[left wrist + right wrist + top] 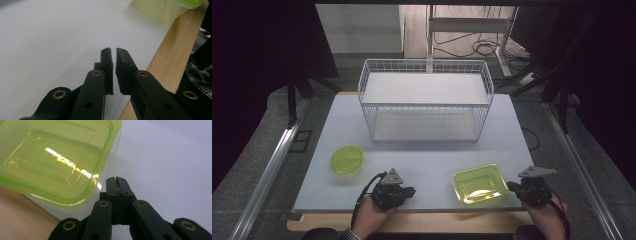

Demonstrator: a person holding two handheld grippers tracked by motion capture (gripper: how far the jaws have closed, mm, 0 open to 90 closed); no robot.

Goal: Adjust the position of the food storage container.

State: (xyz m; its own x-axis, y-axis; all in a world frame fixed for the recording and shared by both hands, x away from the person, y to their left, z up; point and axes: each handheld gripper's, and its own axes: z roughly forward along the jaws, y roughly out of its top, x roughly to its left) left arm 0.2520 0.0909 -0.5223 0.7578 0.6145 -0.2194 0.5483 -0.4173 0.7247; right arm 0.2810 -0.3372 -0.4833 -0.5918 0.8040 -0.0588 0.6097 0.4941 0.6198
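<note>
A translucent lime-green rectangular plastic container (pixel 480 183) sits near the table's front edge, just beside the right gripper (pixel 515 187), whose jaws are clenched on nothing. The left gripper (pixel 410 191), all but closed and empty, lies between it and a round green lidded tub (pixel 347 159). A clean pickup likely means parting the jaws first, then straddling one wall. The right gripper view reveals the container's glossy lid (pixel 53 157); the high view adds the white wire basket (pixel 425 101) behind.
</note>
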